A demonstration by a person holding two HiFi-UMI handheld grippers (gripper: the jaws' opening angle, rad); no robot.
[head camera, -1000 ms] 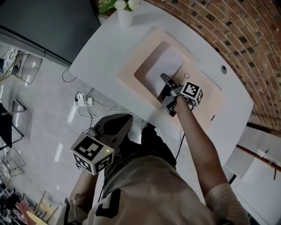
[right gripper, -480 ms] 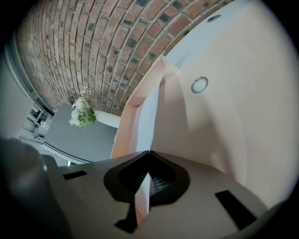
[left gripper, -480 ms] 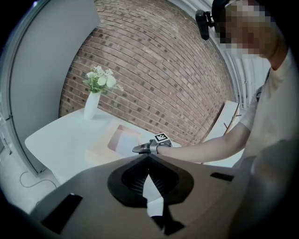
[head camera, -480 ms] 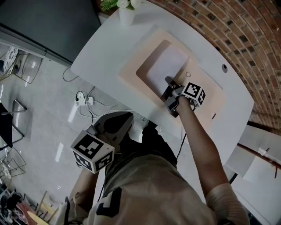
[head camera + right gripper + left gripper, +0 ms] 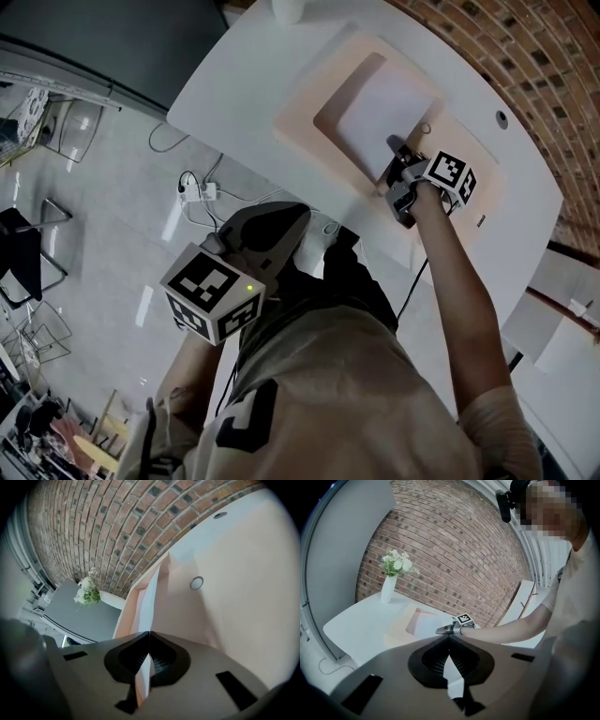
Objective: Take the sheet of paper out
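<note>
While left gripper (image 5: 449, 638) hangs shut, empty — right gripper (image 5: 396, 147) clamps sheet (image 5: 380, 108) edge

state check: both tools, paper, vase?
right tool: shut on the edge of the sheet of paper.
left tool: shut, empty, held off the table.
sheet of paper: pinched at one edge, not yet out of the recess.
vase: upright on the table.

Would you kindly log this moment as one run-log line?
right gripper: shut on sheet of paper, near edge | sheet: in pink recess of table | left gripper: shut, empty, clear of table
</note>
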